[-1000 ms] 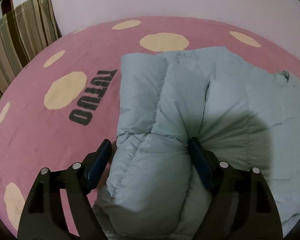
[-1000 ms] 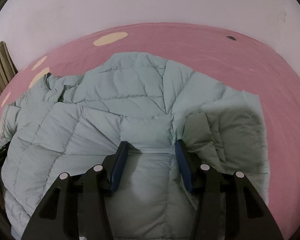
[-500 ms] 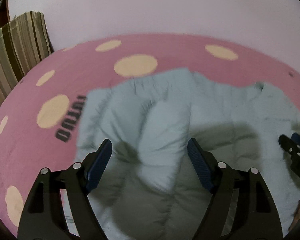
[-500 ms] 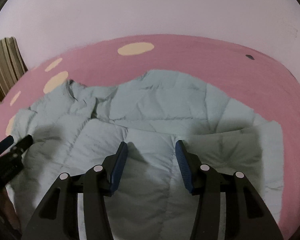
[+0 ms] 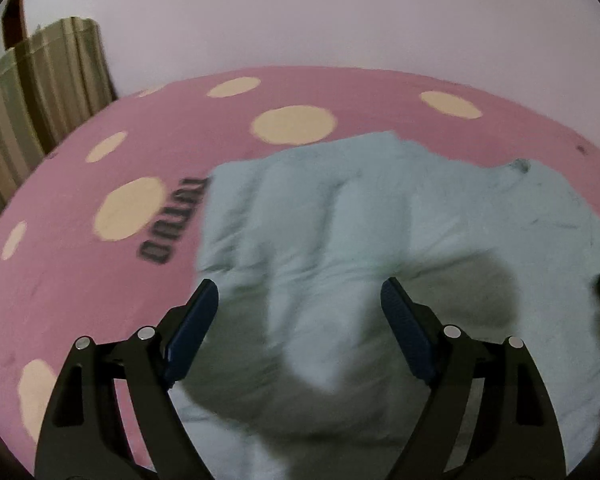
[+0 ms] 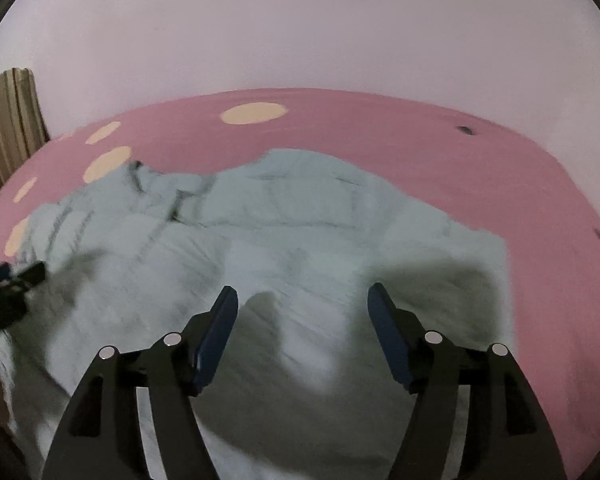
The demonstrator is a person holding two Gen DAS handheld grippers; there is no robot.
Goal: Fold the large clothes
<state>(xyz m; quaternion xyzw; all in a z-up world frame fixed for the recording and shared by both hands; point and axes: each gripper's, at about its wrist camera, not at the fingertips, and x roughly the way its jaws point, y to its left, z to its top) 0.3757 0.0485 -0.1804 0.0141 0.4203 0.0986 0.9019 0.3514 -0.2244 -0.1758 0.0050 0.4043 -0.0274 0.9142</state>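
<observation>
Hovering over the puffy jacket (image 5: 380, 240), both grippers, left (image 5: 298, 312) and right (image 6: 302, 320), have just been opening, empty; smooth the fold first.

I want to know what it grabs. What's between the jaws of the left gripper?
In the left wrist view, the left gripper hangs open over a puffy fold of the pale blue quilted jacket; its pads don't press it.
</observation>
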